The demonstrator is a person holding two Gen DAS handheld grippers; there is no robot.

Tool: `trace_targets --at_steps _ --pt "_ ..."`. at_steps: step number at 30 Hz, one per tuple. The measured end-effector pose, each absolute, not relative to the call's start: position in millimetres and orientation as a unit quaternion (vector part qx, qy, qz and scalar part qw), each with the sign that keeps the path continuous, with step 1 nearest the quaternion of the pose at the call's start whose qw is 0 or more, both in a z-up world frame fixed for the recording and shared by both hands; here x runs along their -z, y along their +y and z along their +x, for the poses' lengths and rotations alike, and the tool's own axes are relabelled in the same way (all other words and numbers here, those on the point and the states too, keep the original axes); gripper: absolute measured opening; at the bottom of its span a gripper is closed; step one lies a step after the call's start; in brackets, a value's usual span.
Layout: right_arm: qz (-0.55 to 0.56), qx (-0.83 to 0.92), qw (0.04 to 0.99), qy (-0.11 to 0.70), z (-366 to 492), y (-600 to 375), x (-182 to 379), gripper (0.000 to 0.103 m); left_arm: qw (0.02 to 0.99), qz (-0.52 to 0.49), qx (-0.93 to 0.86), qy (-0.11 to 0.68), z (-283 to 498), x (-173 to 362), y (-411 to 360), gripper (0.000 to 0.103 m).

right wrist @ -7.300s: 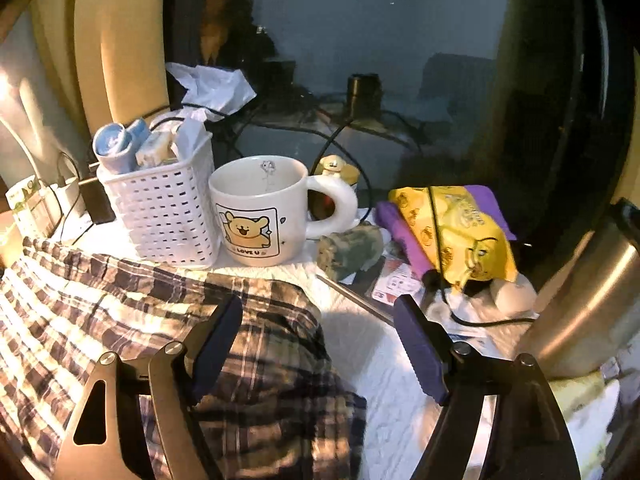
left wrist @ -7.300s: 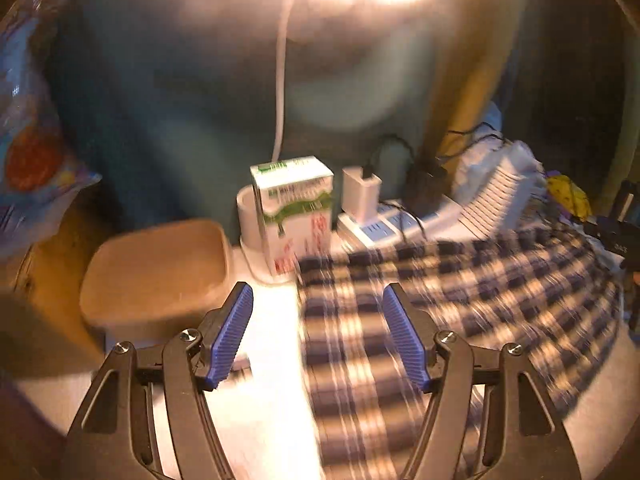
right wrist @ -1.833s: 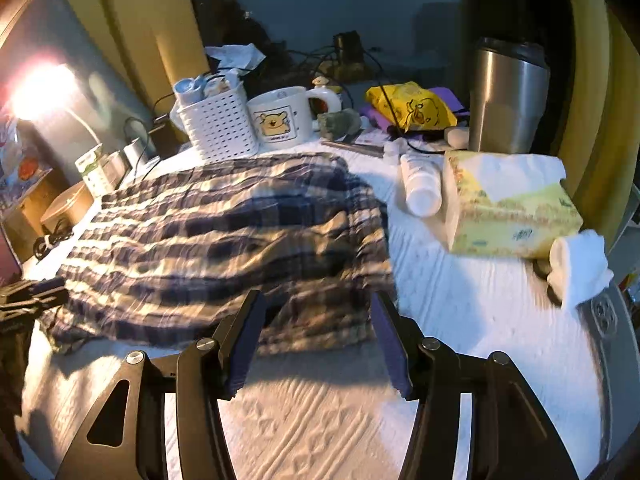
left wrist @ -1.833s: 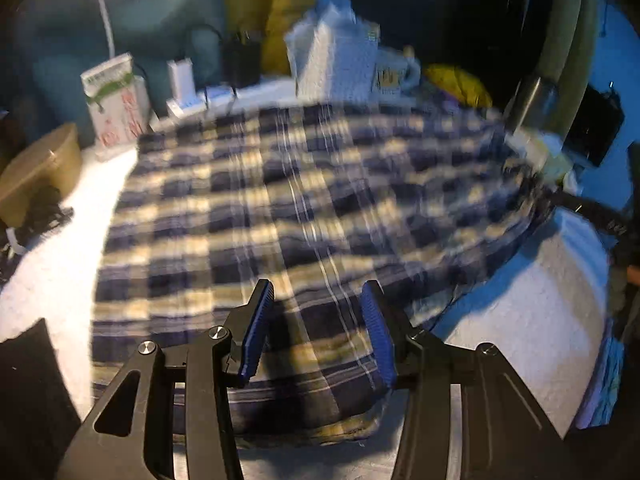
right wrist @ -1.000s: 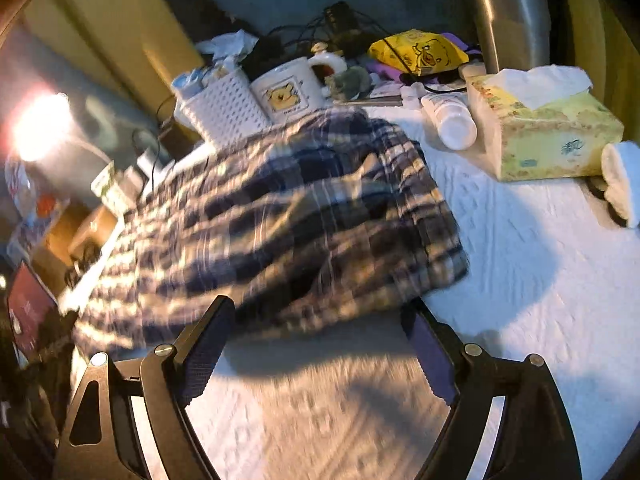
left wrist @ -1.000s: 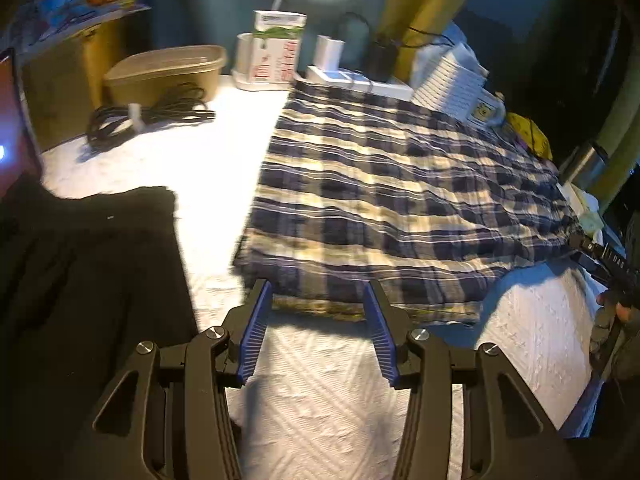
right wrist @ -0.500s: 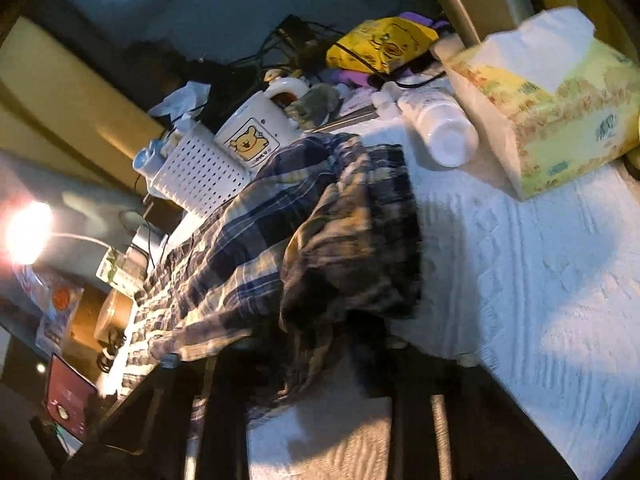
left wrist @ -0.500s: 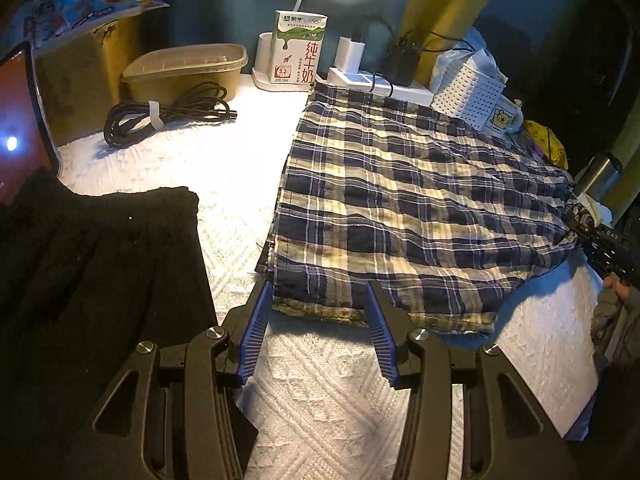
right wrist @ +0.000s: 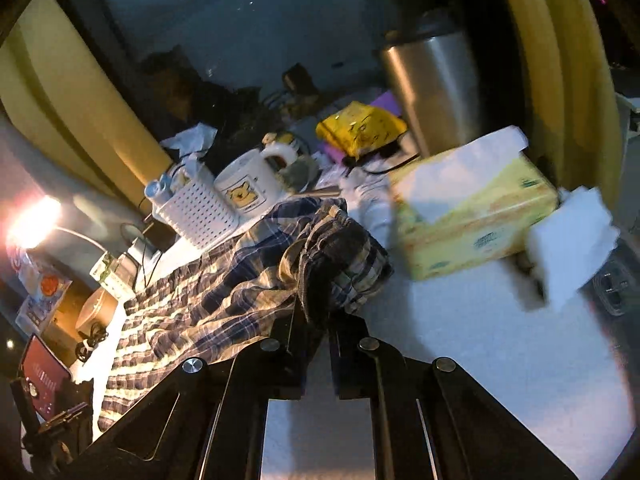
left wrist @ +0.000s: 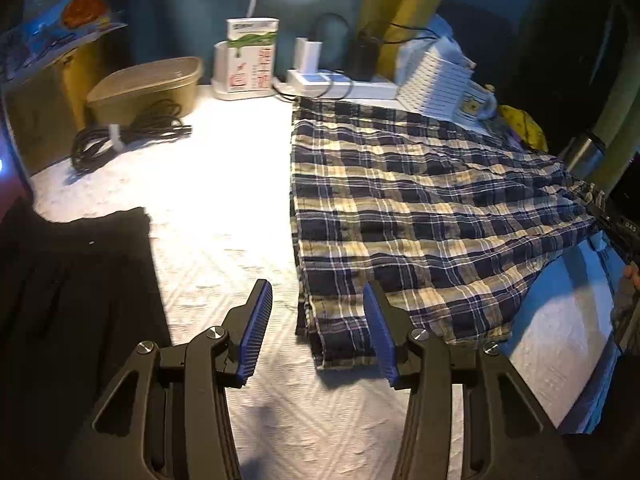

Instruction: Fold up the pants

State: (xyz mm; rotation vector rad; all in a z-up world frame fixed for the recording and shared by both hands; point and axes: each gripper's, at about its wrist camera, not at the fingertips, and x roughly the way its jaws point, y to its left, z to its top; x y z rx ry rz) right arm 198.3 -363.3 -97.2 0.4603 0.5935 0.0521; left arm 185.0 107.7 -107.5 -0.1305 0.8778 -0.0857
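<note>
The blue and cream plaid pants [left wrist: 420, 208] lie spread on the white textured tabletop [left wrist: 224, 216]. My left gripper [left wrist: 316, 304] hovers open over their near left corner, and its blue pads touch no cloth. In the right wrist view the pants [right wrist: 224, 292] bunch up into my right gripper [right wrist: 316, 320], which is shut on their right edge and holds it lifted off the table. The left wrist view shows that same right gripper [left wrist: 618, 226] dark at the far right, with the cloth rising toward it.
A black garment [left wrist: 72, 300] lies at the left. Behind it are a coiled cable [left wrist: 124, 136], a lidded tub [left wrist: 148, 84], a milk carton [left wrist: 250, 56] and a power strip [left wrist: 340, 84]. A basket [right wrist: 196, 212], mug [right wrist: 248, 188], tissue box [right wrist: 472, 216] and steel tumbler [right wrist: 436, 80] crowd the right.
My right gripper went from wide open to shut on the pants' right edge and rose with it, bunching the cloth. My left gripper drifted slightly, jaws unchanged.
</note>
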Motion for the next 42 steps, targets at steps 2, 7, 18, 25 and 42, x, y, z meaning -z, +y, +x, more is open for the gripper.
trace_targets --at_steps 2,7,18,25,42 --pt "0.227 -0.02 0.93 0.29 195 -367 98 0.008 0.902 -0.06 0.05 0.425 185 107 104 0.047" --pt "0.216 -0.011 0.934 0.284 192 -358 90 0.008 0.906 -0.053 0.063 0.415 184 102 104 0.047" --pt "0.155 -0.048 0.959 0.232 195 -293 26 0.008 0.921 -0.065 0.051 0.382 183 95 136 0.047" --pt "0.117 -0.1 0.962 0.224 206 -228 4 0.008 0.927 -0.071 0.047 0.364 178 90 158 0.063" --pt "-0.023 -0.257 0.896 0.363 229 -5 102 0.008 0.925 -0.09 0.03 0.367 165 96 202 0.063"
